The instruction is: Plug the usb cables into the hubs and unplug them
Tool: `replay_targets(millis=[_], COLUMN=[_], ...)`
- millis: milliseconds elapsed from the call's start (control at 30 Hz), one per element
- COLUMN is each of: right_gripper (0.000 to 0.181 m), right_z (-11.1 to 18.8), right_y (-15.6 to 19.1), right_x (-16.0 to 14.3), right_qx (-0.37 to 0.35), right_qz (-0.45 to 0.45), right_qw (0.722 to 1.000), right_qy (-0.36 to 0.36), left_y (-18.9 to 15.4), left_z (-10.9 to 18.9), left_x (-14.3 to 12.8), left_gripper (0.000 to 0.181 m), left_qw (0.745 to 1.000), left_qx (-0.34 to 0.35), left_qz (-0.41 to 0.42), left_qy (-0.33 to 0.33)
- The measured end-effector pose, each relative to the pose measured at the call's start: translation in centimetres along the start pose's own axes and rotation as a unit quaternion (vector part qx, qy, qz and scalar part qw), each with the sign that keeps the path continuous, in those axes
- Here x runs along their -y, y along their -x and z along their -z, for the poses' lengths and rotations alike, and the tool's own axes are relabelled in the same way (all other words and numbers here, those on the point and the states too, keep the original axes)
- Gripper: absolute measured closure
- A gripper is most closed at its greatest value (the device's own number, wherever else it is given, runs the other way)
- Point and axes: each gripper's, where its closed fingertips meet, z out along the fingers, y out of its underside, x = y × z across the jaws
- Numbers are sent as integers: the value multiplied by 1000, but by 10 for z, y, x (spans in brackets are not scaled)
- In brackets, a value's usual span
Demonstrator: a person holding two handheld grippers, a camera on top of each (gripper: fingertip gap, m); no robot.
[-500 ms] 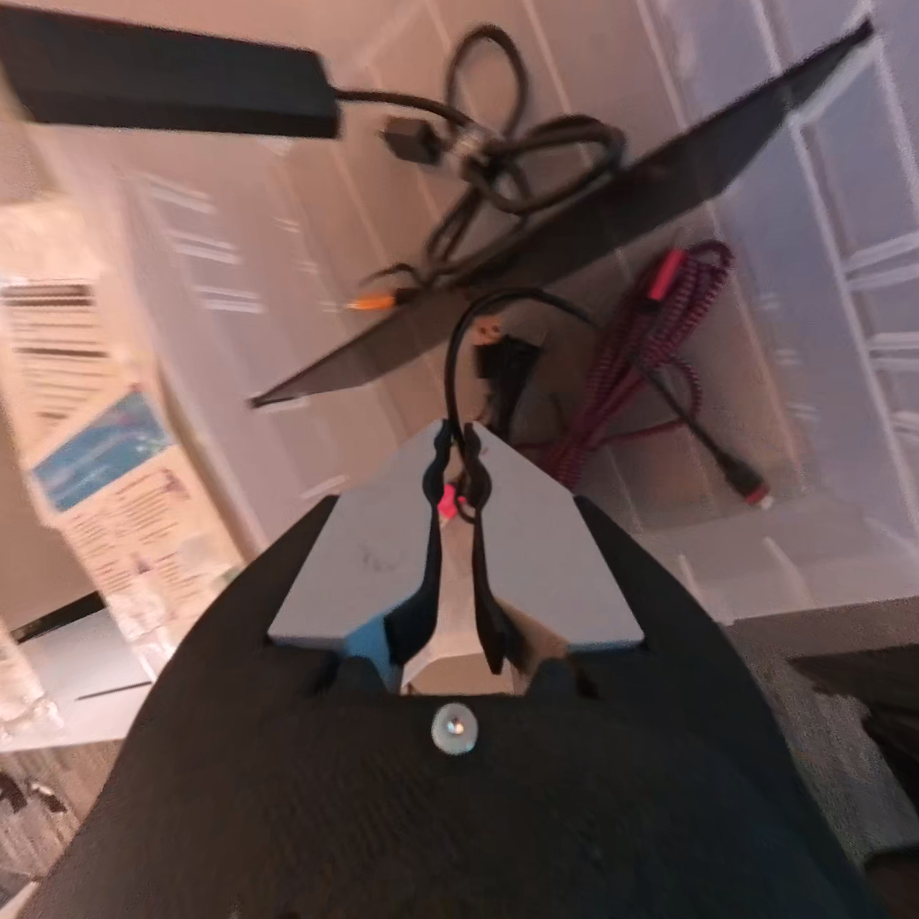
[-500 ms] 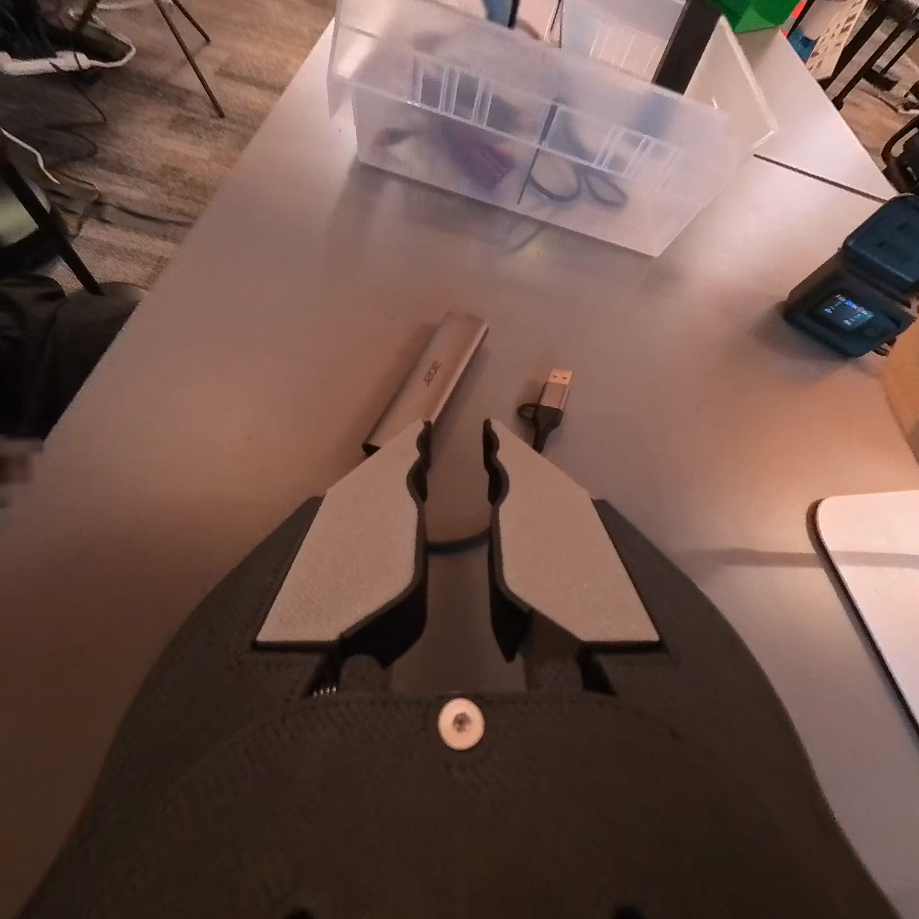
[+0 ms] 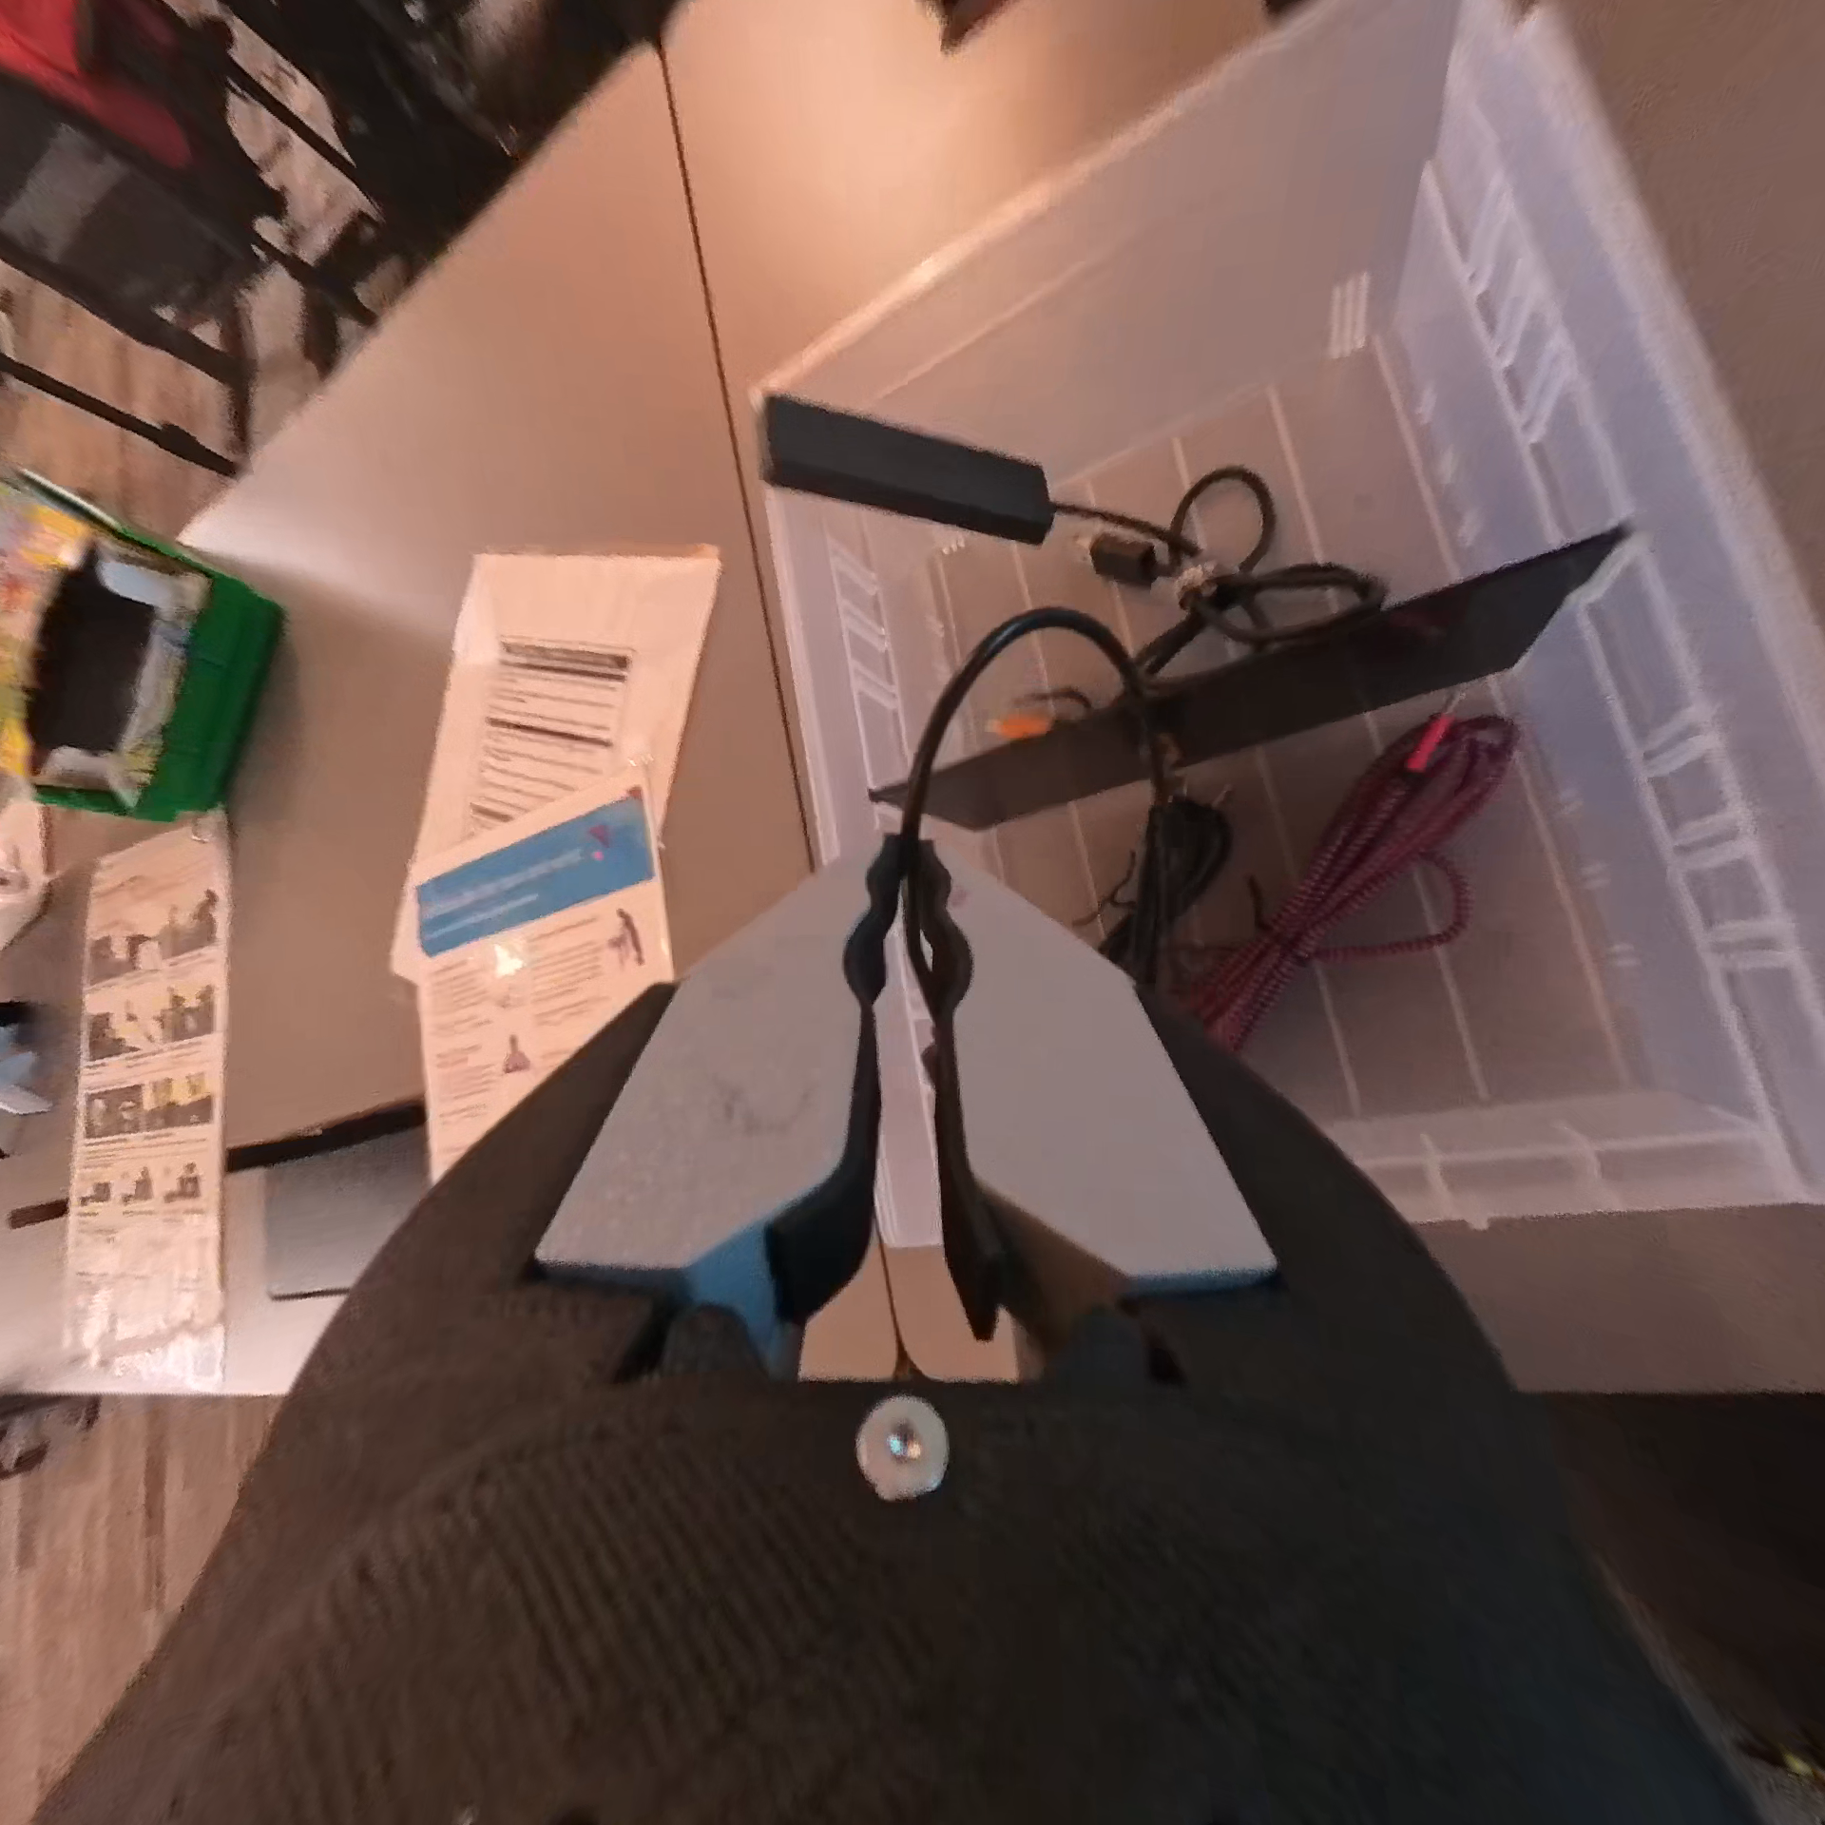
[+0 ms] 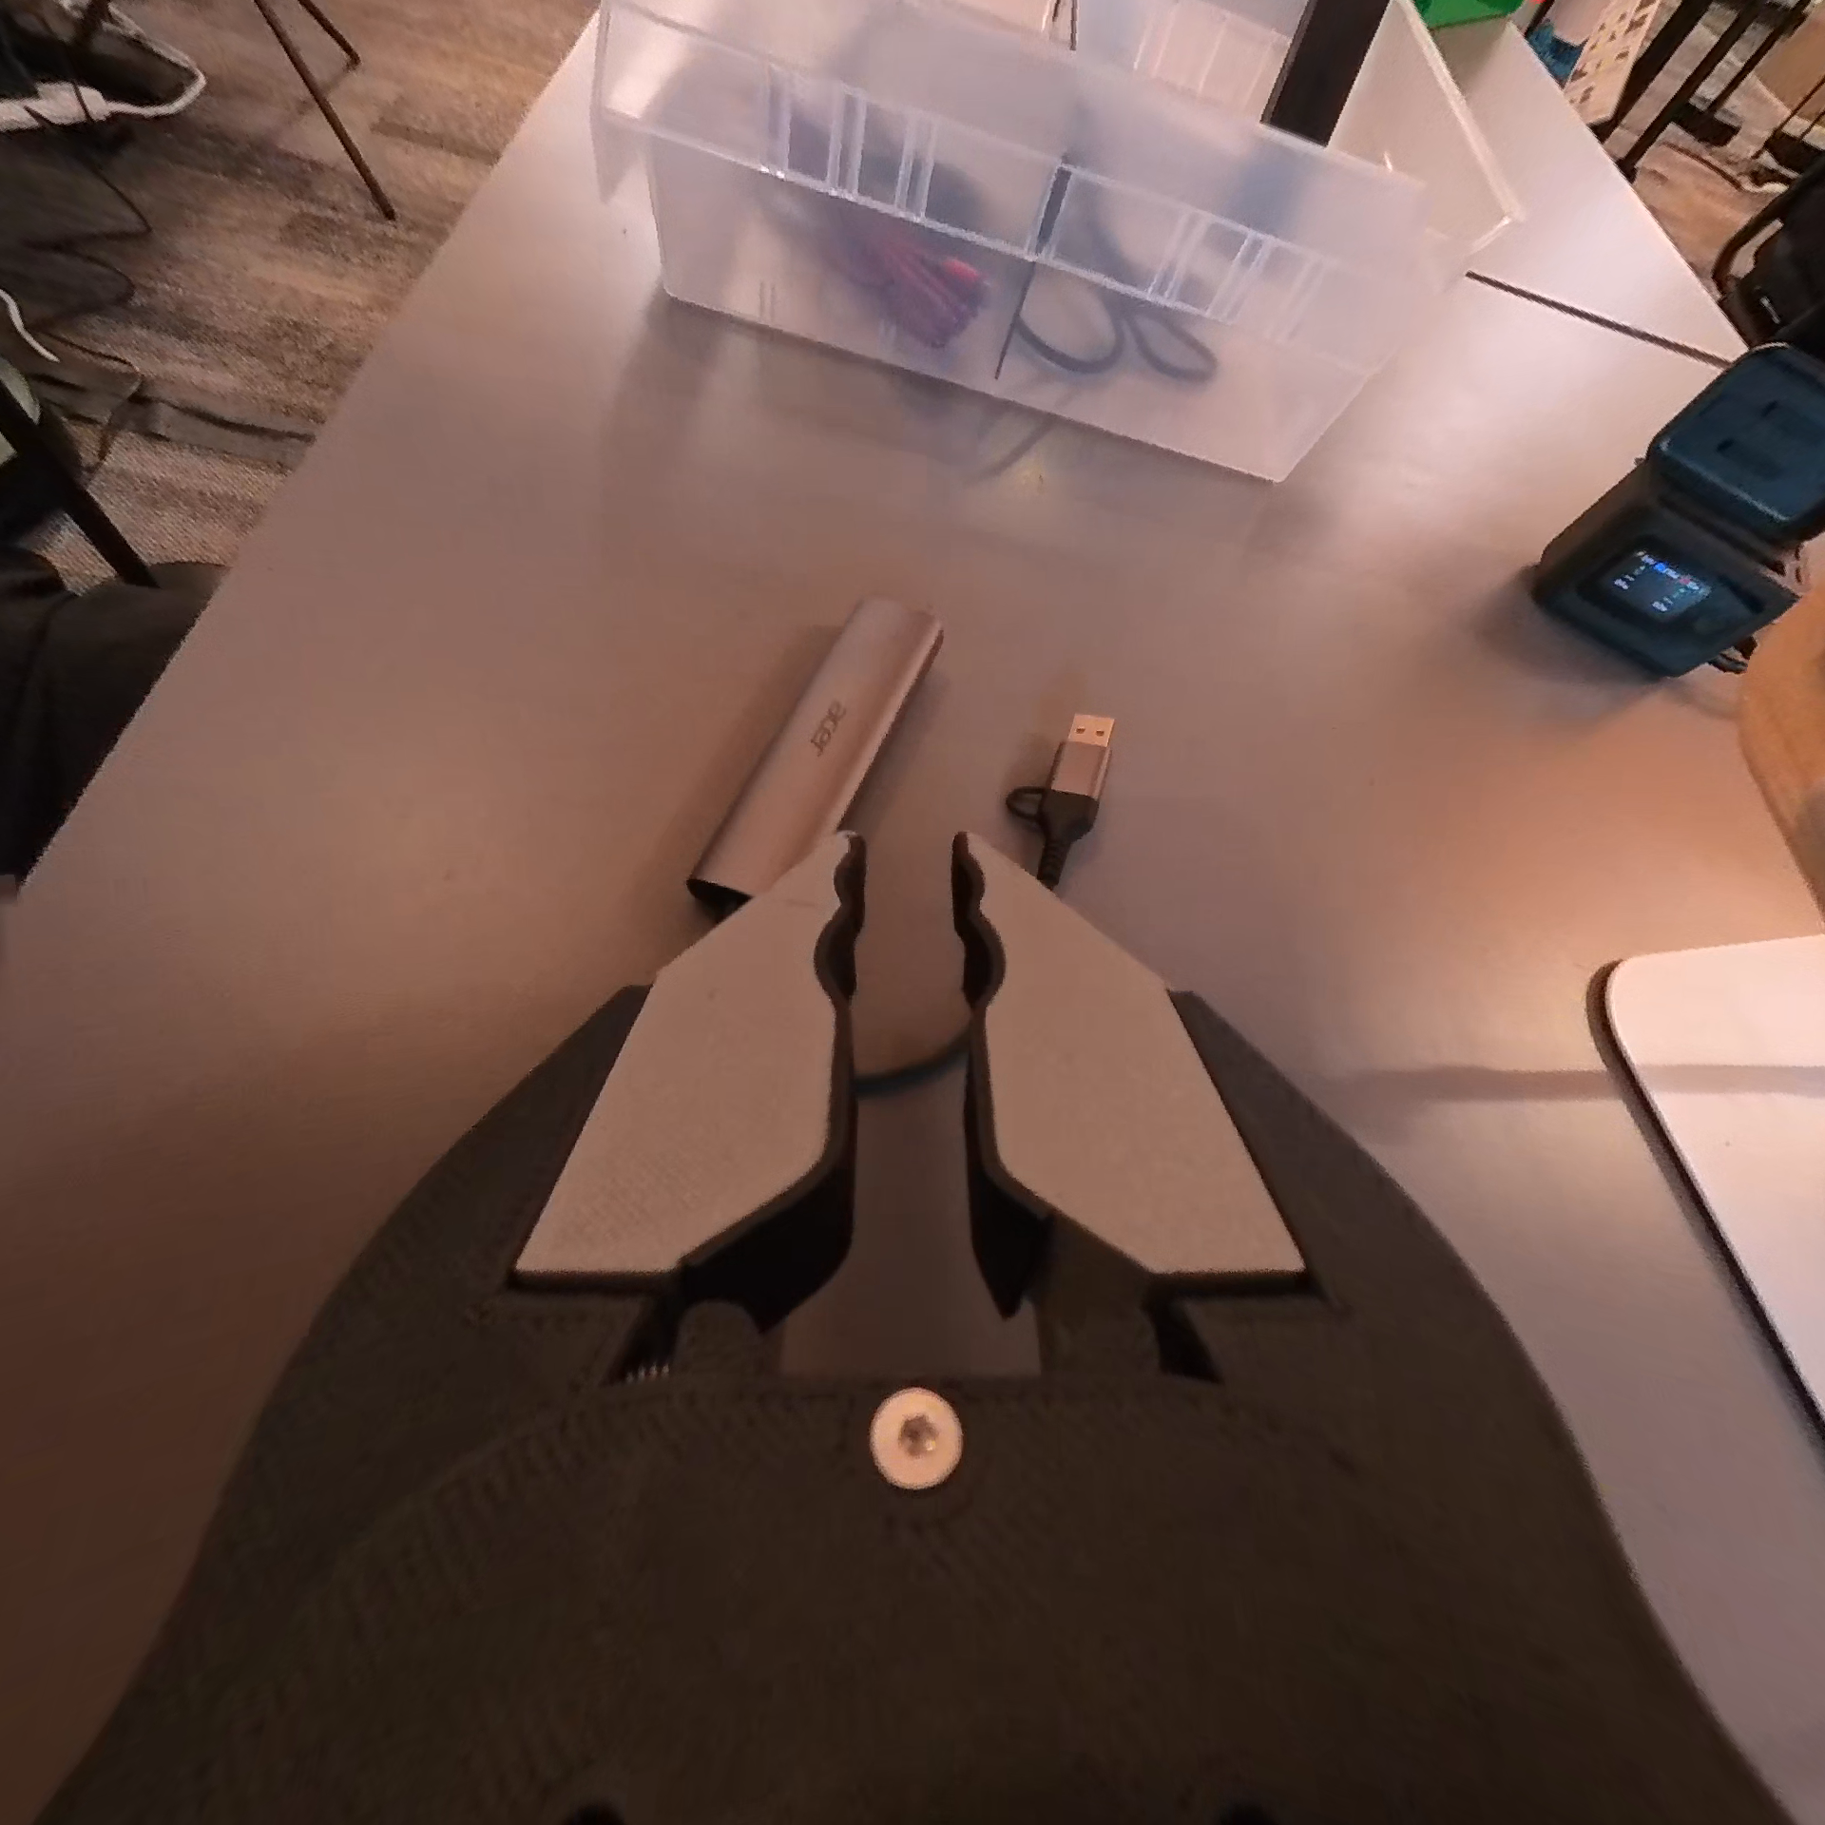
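My left gripper (image 3: 909, 869) is shut on a thin black cable (image 3: 997, 652) and holds it above a clear plastic bin (image 3: 1481, 1155). The cable arcs up from the fingertips and drops back into the bin. In the bin lie a black hub (image 3: 904, 466) with its coiled lead, a black divider (image 3: 1284, 681) and a red braided cable (image 3: 1353, 889). My right gripper (image 4: 901, 849) is open and empty, low over the table. Just ahead of it lie a silver hub (image 4: 830, 751) on the left and a grey USB plug (image 4: 1081, 765) on the right.
The bin also shows in the right wrist view (image 4: 1284, 415) at the table's far end. A blue-black device with a small screen (image 4: 1699, 553) stands at the right, a white pad (image 4: 1738, 1086) at the near right. Printed leaflets (image 3: 553, 869) and a green box (image 3: 188, 691) lie left of the bin. Tip to tip, the grippers are about 40 cm apart. Between my right fingertips and the silver hub (image 4: 830, 751) there is roughly 6 cm.
My left gripper has risen and pulled back from the bin with the black cable in it, so more of the table shows. My right gripper has hardly moved.
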Motion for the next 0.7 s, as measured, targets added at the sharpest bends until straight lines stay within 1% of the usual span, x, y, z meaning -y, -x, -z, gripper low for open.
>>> replay_targets(millis=[100,200,333,433,533,600,700], right_gripper=[164,157,148,137,128,130,142], right_z=[2,4,9,14,17,20,36], right_y=[1,4,5,8,12,12,3], right_x=[3,9,22,38,52,58,70], right_qx=[6,15,11,18,25,26,11], right_qz=[-8,-12,-11,-22,-33,-34,-49], right_qw=[1000,1000,999,996,994,992,986], right_qy=[-11,-22,-45,-79,-105,-115,-157], left_y=[-5,-30,-69,-117,-171,-207,-256], left_z=[32,60,88,102,113,121,131], left_x=[34,67,108,131,153,166,181], left_gripper=[181,181,181,181,181,181,181], left_qw=[998,995,987,978,963,948,921], left_qx=[-2,-30,-30,-79,-141,-182,-227], left_qz=[1,-14,-69,-104,-131,-147,-188], left_qy=[-55,-96,-142,-163,-190,-217,-255])
